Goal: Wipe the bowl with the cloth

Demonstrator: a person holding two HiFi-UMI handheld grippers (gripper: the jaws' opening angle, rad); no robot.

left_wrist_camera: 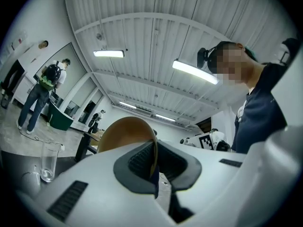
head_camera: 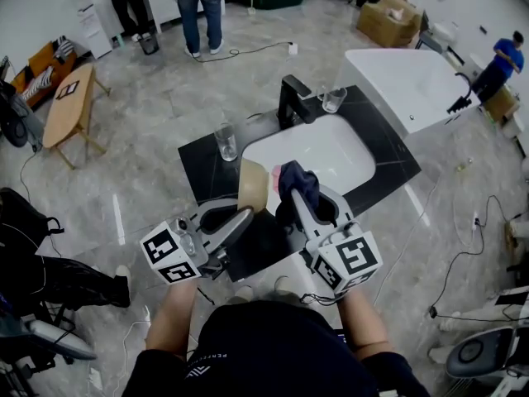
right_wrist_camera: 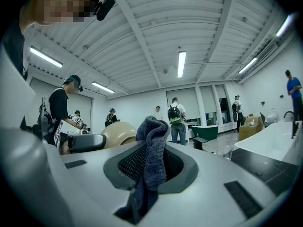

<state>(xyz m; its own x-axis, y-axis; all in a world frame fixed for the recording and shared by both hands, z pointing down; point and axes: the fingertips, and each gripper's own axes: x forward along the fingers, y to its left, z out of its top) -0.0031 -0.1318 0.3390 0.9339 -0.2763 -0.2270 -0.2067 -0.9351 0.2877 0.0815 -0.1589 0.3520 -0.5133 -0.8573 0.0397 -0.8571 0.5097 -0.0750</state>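
Observation:
A tan bowl (head_camera: 253, 186) is held on edge over the near rim of the white sink (head_camera: 331, 151); my left gripper (head_camera: 245, 215) is shut on its rim. In the left gripper view the bowl (left_wrist_camera: 127, 135) rises between the pads. My right gripper (head_camera: 299, 197) is shut on a dark blue cloth (head_camera: 297, 182), bunched just right of the bowl and close to it. In the right gripper view the cloth (right_wrist_camera: 150, 160) stands up between the jaws, and the bowl (right_wrist_camera: 118, 133) shows to its left.
A black counter (head_camera: 378, 160) surrounds the sink, with a black faucet (head_camera: 294, 98) at the back. Two drinking glasses stand on it, one (head_camera: 225, 141) left of the sink, one (head_camera: 333, 99) behind it. A white tub (head_camera: 409, 85) is to the right. People stand far off.

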